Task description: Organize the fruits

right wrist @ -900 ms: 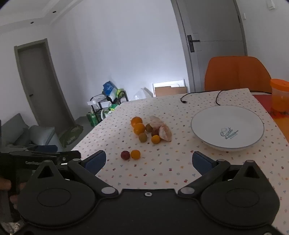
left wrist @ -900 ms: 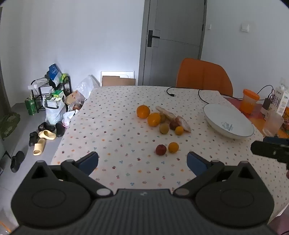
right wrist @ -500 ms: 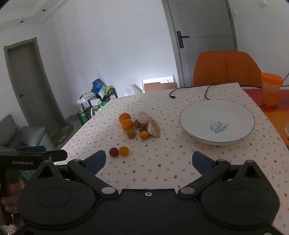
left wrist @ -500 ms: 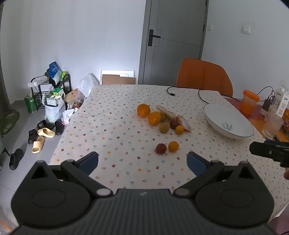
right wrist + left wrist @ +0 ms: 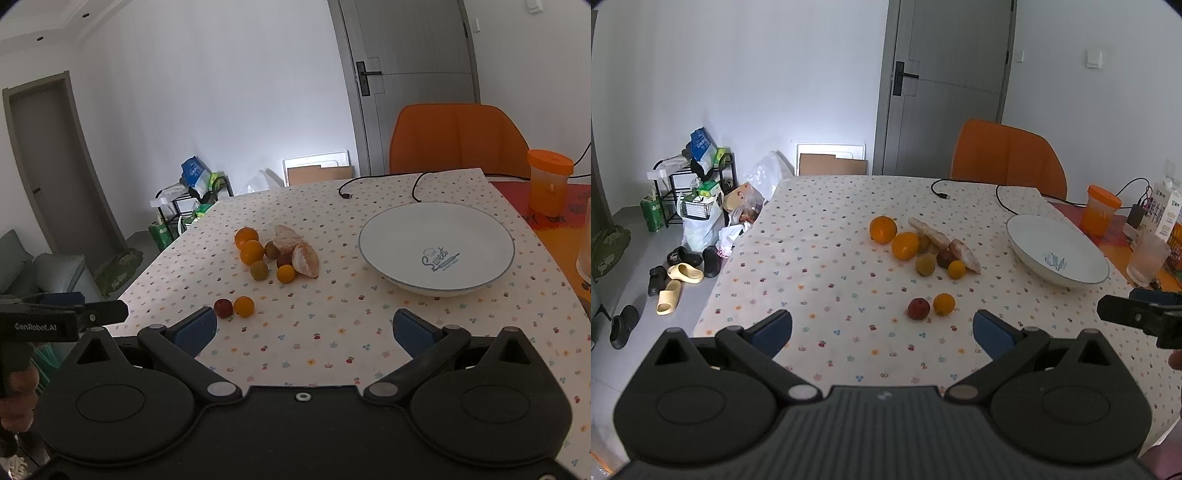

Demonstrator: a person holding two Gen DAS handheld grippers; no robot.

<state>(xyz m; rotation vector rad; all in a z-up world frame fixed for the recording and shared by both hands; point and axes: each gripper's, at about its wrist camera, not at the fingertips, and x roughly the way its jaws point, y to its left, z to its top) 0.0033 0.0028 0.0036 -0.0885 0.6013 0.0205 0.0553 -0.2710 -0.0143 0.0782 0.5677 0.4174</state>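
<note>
Several fruits lie on the flowered tablecloth: two oranges (image 5: 883, 229) (image 5: 905, 246), a green-brown fruit (image 5: 925, 264), a dark plum (image 5: 945, 257), a small orange (image 5: 956, 269) and two peeled pieces (image 5: 964, 251). Nearer lie a red plum (image 5: 918, 308) (image 5: 223, 308) and a small orange (image 5: 944, 304) (image 5: 244, 306). A white bowl (image 5: 1027, 236) (image 5: 436, 221) sits empty to the right. My left gripper (image 5: 882, 330) is open above the near table edge, nothing between its fingers. My right gripper (image 5: 304, 328) is open too, short of the bowl and fruits.
An orange chair (image 5: 1008, 162) stands behind the table. A black cable (image 5: 975, 186) crosses the far side. An orange-lidded cup (image 5: 1100, 210), a carton (image 5: 1165, 206) and a glass (image 5: 1148, 256) stand at the right. Shoes (image 5: 679, 273), bags and a rack (image 5: 690, 192) crowd the floor left.
Both views shifted slightly. In the right wrist view the fruits and bowl slid left, then back a little; the left gripper at its left edge sits lower in frame.
</note>
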